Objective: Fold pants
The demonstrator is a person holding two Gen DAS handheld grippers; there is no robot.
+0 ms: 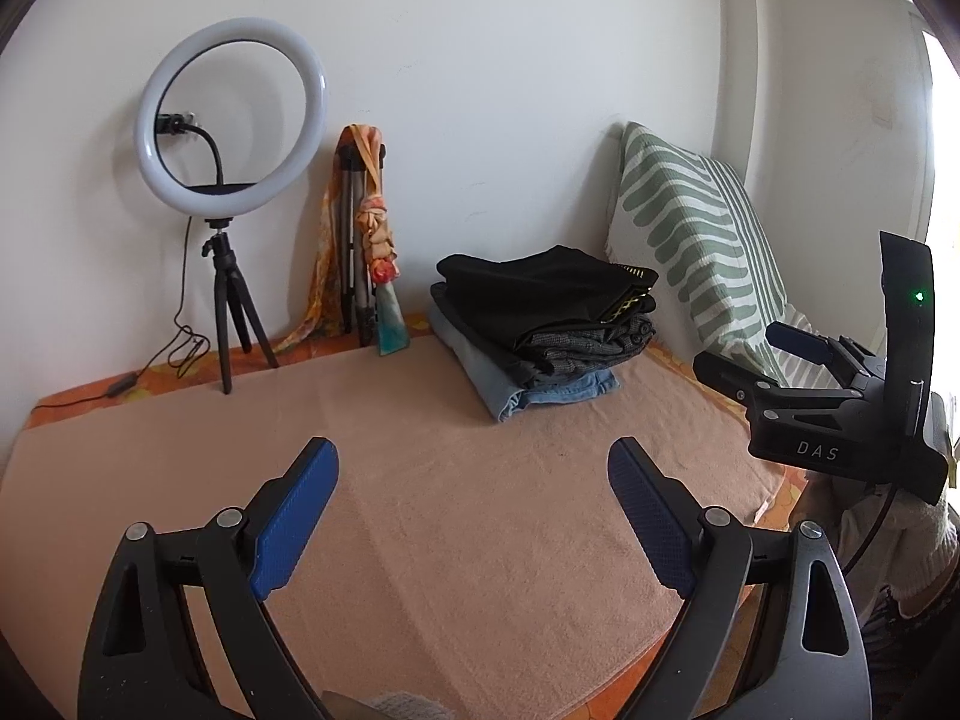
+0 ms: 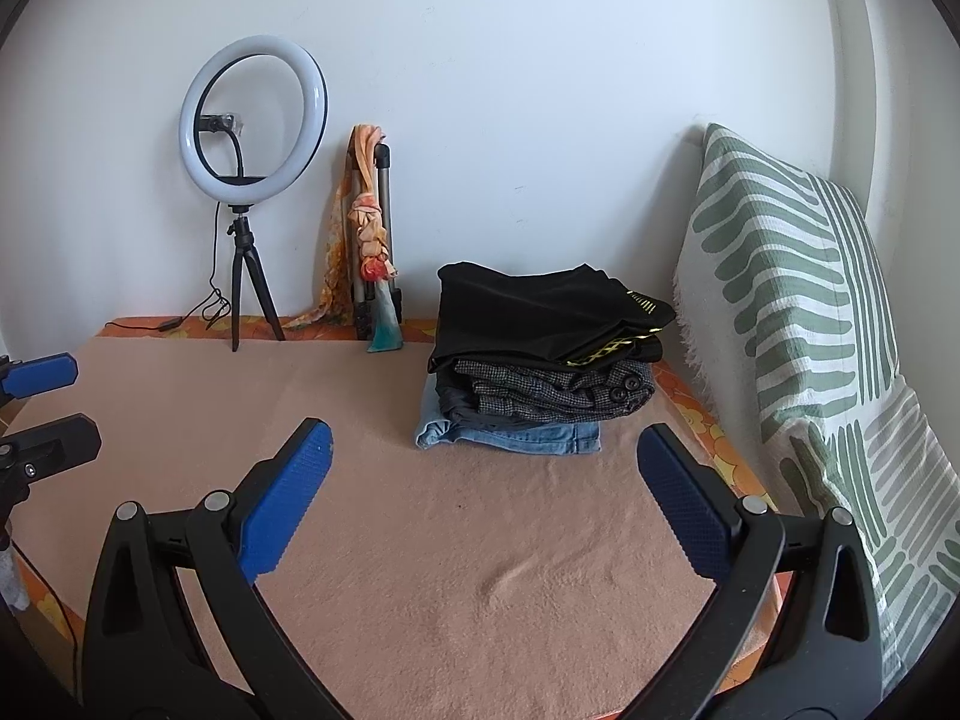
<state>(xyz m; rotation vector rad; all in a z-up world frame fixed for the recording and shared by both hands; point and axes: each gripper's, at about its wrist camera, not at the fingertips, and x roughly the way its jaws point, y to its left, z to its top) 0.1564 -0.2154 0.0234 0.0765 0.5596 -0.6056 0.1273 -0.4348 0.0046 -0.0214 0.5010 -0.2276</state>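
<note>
Both my tools, left tool (image 1: 474,516) and right tool (image 2: 483,507), wide, empty. Folded pants stack (image 2: 540,354) complete on towel (image 2: 450,570). Judged next: fetch unfolded pair; none visible.

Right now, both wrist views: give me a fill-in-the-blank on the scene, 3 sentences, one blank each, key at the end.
1. The bottom garment in the pile of folded pants is made of blue ____.
2. The left gripper and the right gripper both have their jaws ____, holding nothing.
3. The ring light stands on a small black ____ at the back of the peach towel.

Missing words: denim; open; tripod
</note>
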